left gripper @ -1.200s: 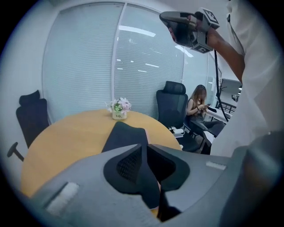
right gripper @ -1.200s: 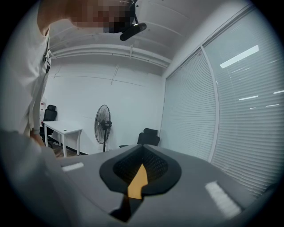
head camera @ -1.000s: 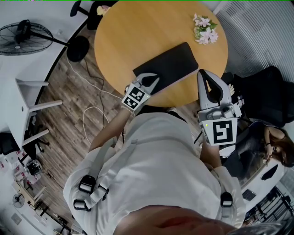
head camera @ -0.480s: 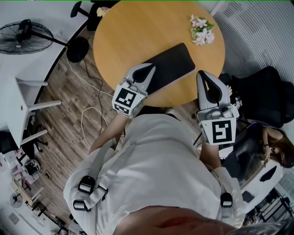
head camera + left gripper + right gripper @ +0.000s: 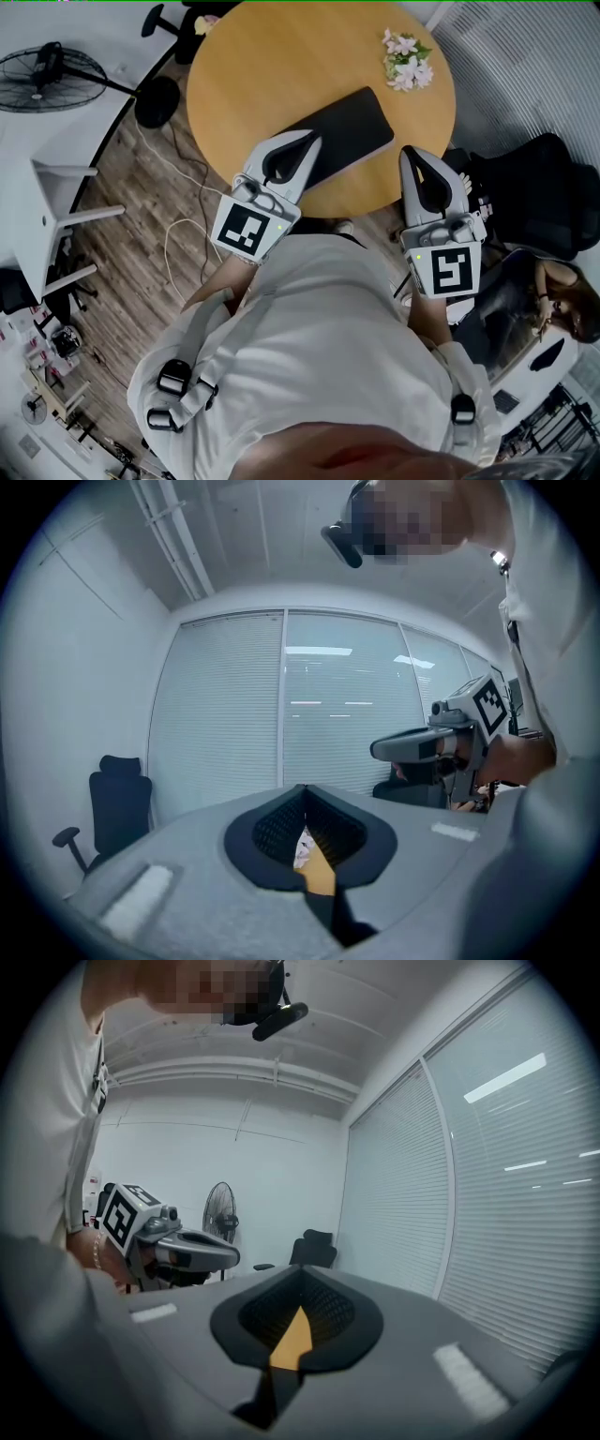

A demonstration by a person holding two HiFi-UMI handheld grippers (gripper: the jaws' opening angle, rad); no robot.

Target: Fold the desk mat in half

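Backing off from the mat's near-left corner, the left gripper (image 5: 307,142) has come up and toward the person, its marker cube now over the desk's rim at about 7 o'clock. Its tongs are pressed together with nothing between them; only a sliver of wood shows through the hollow behind the tips. The right gripper (image 5: 412,155) hangs just off the rim at about 4 o'clock, tongs likewise closed and empty. The black desk mat (image 5: 345,131) lies flat as a compact rectangle on the round wooden desk (image 5: 281,66), just toward 5 o'clock from the middle, well apart from the artificial flowers (image 5: 405,61) at 2 o'clock. Whether it is already doubled cannot be told from above. With both grippers clear of it, the fold is probably finished; otherwise the whole fold remains.
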